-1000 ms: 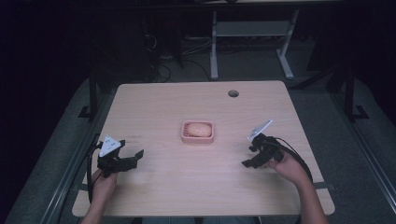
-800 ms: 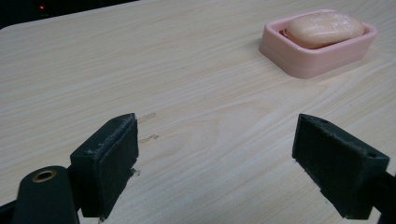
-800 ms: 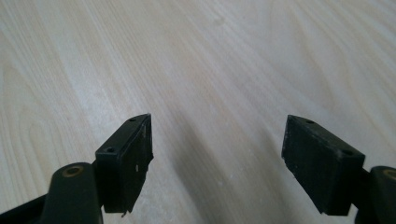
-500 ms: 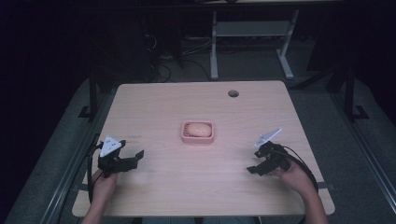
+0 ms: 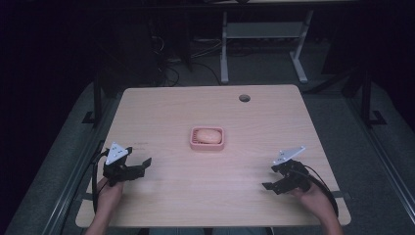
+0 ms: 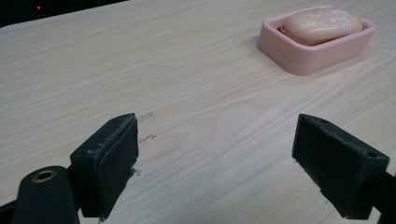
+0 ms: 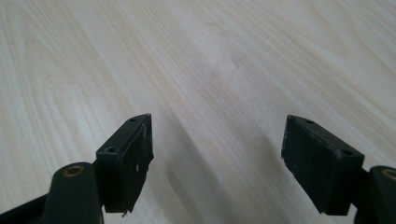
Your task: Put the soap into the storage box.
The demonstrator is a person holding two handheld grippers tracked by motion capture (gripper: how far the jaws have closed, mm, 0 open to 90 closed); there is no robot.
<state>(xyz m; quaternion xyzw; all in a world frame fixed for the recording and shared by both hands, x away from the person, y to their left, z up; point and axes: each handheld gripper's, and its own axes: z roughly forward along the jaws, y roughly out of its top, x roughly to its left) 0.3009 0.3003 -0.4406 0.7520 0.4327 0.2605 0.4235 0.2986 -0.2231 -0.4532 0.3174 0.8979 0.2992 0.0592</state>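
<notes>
Soap [image 5: 207,134] in pink dish [image 5: 193,142] mid-table; hand-held grippers apart, empty.

A light wooden table [image 5: 210,122] is seen from above against a dark room. Near its middle a pink soap dish [image 5: 207,138] is set, and a pale peach bar of soap [image 5: 208,134] is held in it. A round cable hole [image 5: 244,98] is cut near the far edge. The left gripper [image 5: 142,164] is held low near the near-left corner with its jaws spread, pointed right. The right gripper [image 5: 270,178] is held near the near-right corner, jaws apart, well away from the dish.
</notes>
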